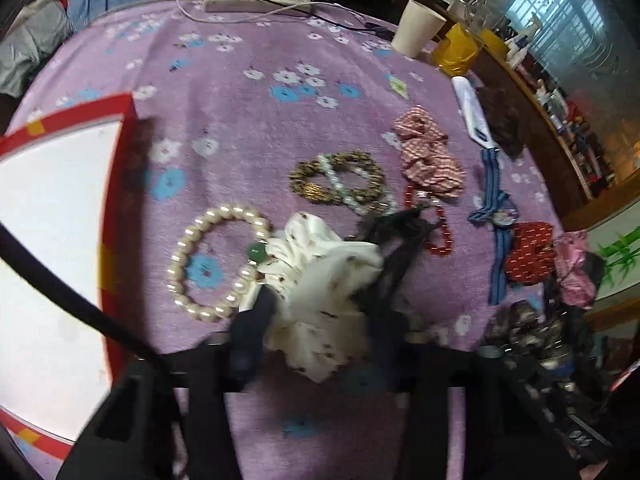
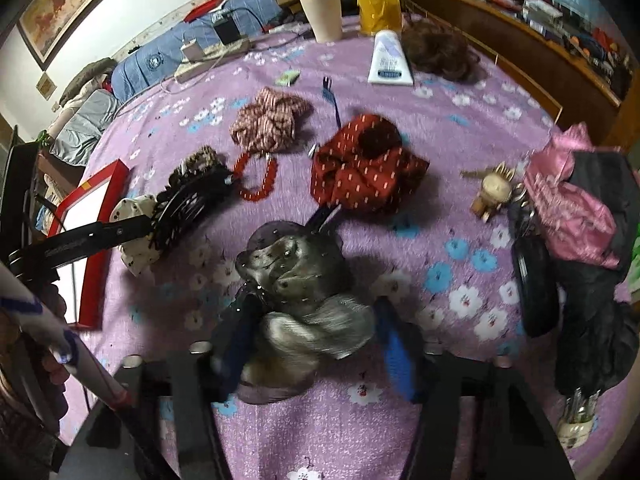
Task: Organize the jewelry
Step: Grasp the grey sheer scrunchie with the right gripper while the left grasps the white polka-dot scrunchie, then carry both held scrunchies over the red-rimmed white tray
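Two grippers loaded | left gripper [image 1: 316,316] pinching white dotted fabric scrunchie [image 1: 320,280], red-rimmed white box [image 1: 116,208] just left | right gripper [image 2: 312,344] closed around grey satin scrunchie [image 2: 304,292] over purple floral cloth [image 2: 440,360] | risk: slippery fabric slipping out, snagging pearl bracelet [image 1: 216,264].

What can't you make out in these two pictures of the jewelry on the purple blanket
- Left wrist view: the pearl bracelet is partly covered by the white scrunchie.
- Left wrist view: the box is cut off by the left edge.
- Right wrist view: the grey scrunchie is blurred, so the right gripper grip is unclear.
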`<state>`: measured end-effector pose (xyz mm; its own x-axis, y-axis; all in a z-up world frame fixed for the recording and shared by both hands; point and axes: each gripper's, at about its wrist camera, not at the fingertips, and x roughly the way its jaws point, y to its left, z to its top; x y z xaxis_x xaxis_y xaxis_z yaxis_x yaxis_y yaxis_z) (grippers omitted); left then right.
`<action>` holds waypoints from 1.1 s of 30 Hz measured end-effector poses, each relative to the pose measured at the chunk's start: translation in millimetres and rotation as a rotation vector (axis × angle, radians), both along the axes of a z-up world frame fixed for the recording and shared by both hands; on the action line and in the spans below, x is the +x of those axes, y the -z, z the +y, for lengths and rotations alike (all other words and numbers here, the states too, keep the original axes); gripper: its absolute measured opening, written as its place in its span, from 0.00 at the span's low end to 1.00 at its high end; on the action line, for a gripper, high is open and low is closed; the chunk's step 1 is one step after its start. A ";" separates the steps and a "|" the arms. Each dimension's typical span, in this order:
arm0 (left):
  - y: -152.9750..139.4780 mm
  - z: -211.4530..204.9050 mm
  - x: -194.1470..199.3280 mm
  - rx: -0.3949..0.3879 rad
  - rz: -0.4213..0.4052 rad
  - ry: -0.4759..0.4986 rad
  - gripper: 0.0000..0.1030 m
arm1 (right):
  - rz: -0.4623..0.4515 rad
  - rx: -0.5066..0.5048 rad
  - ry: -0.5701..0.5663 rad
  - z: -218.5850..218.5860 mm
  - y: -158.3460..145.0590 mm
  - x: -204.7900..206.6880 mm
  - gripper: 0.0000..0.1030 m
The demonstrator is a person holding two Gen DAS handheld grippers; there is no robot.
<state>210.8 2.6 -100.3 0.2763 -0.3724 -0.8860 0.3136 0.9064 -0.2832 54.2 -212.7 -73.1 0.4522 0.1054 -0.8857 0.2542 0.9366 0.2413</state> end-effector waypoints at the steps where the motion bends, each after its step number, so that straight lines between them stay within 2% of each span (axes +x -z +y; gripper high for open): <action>1: -1.4 -2.7 -1.1 0.012 0.000 -0.001 0.09 | 0.004 0.013 -0.005 1.0 1.7 -0.2 0.42; 2: -2.0 -5.1 -2.0 0.022 0.001 0.000 0.08 | 0.006 0.021 -0.010 1.9 2.3 -0.4 0.38; 4: -6.2 -5.7 -6.7 0.021 -0.006 -0.005 0.07 | 0.013 0.039 -0.025 3.7 3.0 -0.8 0.22; 7: -19.6 -1.6 -18.7 0.017 -0.031 -0.015 0.07 | 0.003 0.066 -0.040 5.1 -1.2 -4.1 0.17; 13: -61.2 19.9 -52.8 -0.009 -0.103 -0.072 0.07 | -0.036 0.112 -0.083 4.3 -16.5 -18.7 0.14; 22: -115.5 69.1 -116.1 -0.037 -0.184 -0.215 0.07 | -0.122 0.172 -0.179 6.9 -50.8 -43.7 0.14; 27: -139.3 92.2 -148.4 0.020 -0.260 -0.295 0.07 | -0.163 0.195 -0.238 15.4 -64.3 -52.6 0.14; 33: -158.2 110.8 -179.5 0.156 -0.337 -0.387 0.07 | -0.195 0.211 -0.325 35.6 -74.1 -56.9 0.14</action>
